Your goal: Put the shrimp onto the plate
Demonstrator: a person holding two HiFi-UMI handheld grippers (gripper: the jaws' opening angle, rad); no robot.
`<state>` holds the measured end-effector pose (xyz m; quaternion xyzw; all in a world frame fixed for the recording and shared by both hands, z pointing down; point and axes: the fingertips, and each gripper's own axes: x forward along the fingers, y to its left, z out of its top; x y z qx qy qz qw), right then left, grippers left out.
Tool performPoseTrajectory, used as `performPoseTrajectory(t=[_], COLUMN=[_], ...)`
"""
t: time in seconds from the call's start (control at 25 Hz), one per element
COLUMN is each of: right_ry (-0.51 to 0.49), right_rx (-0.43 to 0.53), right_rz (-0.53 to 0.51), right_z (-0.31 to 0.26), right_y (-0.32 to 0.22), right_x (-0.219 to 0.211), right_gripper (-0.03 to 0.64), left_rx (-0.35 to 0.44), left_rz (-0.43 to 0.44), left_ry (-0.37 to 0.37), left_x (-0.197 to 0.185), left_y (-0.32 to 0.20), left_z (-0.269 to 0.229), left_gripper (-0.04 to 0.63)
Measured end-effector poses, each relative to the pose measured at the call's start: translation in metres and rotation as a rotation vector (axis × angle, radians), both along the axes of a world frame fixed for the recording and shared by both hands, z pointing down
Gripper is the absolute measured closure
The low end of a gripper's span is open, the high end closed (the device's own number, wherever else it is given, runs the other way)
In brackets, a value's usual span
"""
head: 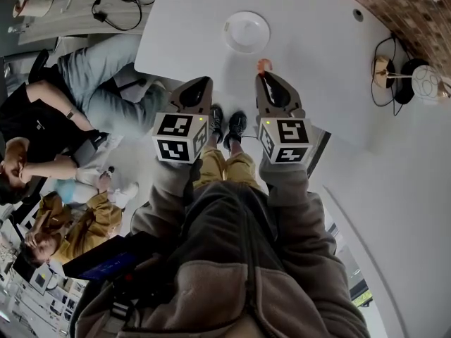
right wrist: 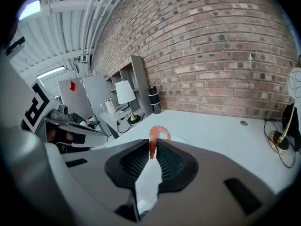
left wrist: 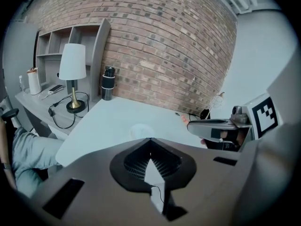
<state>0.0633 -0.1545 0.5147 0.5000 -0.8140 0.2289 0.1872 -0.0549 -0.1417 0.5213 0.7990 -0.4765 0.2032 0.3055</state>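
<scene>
An orange shrimp (right wrist: 155, 136) sticks up from between the jaws of my right gripper (right wrist: 153, 149), which is shut on it; the shrimp (head: 263, 65) shows at the tip of that gripper (head: 266, 76) in the head view, above the white table's (head: 317, 55) near part. The white plate (head: 246, 32) lies further out on the table, up and left of the shrimp. It is faint in the left gripper view as a pale plate (left wrist: 141, 130) beyond my left gripper (left wrist: 150, 140), which is shut with nothing in it. That left gripper (head: 204, 83) hangs over the table's near edge.
A lamp (left wrist: 74, 74) and a dark flask (left wrist: 108, 84) stand on a side desk by the brick wall. A second lamp with cables (head: 412, 76) is at the table's right. People sit at the left (head: 63, 118). My feet (head: 227, 125) show under the table edge.
</scene>
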Motion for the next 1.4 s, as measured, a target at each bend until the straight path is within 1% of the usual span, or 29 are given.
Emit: performPoseTrajectory(t=[0.48, 0.72, 0.88, 1.4], right_ry=[0.024, 0.027, 0.042, 0.074], right_rx=[-0.074, -0.112, -0.139, -0.207], right_rz=[-0.035, -0.009, -0.014, -0.043], right_z=[0.049, 0.076, 0.094, 0.145], right_y=[-0.024, -0.038, -0.048, -0.07], right_x=[-0.011, -0.006, -0.009, -0.013], right_gripper=[0.57, 0.569, 0.571, 0.57], left_rx=[-0.096, -0.128, -0.159, -0.204], left_rz=[-0.004, -0.006, -0.011, -0.015], left_ry=[0.0, -0.009, -0.01, -0.017], left_x=[-0.002, -0.005, -0.009, -0.014], left_y=[0.0, 0.0, 0.001, -0.003], left_z=[0.044, 0.061, 0.071, 0.093], left_gripper=[0.591, 0.591, 0.591, 0.591])
